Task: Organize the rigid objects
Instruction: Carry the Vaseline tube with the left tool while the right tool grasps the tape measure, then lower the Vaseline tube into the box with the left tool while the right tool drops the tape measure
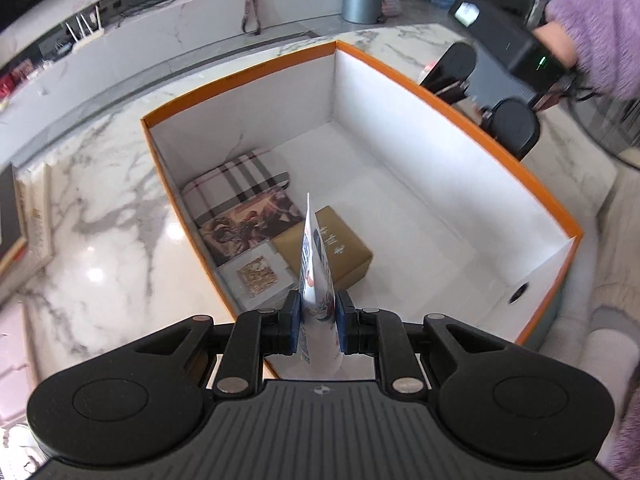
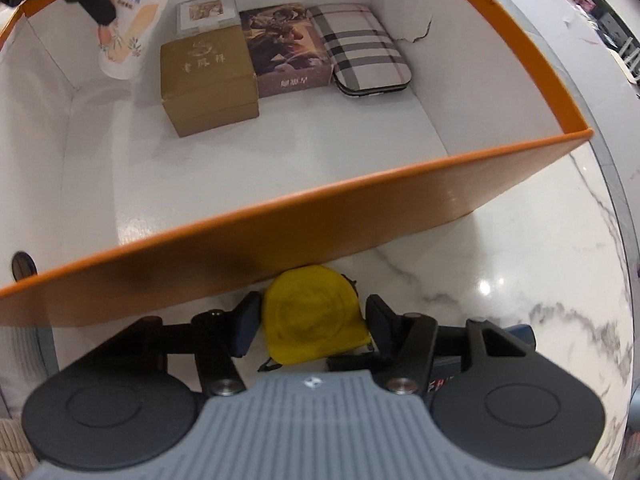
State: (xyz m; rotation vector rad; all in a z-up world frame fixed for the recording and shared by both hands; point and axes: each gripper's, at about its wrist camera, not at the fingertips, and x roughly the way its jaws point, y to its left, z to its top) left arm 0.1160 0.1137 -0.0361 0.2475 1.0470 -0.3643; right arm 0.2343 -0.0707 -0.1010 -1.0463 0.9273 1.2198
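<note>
Left gripper [image 1: 318, 318] clamps white lotion tube [image 1: 316, 264], hanging inside orange box [image 2: 360, 196] beside gold box [image 2: 208, 80]. Right gripper [image 2: 308, 326] straddles yellow tape measure [image 2: 316, 316] on marble counter [image 2: 520, 280], outside box wall; pads not clearly pressing.

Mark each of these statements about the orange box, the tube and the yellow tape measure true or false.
1. The left tongs grip a lotion tube. True.
2. The yellow tape measure lies inside the orange box. False: it sits outside on the marble counter, against the box wall.
3. The plaid case rests in the box beside a picture box. True.
4. The box holds nothing yet. False: a gold box and others are inside.
</note>
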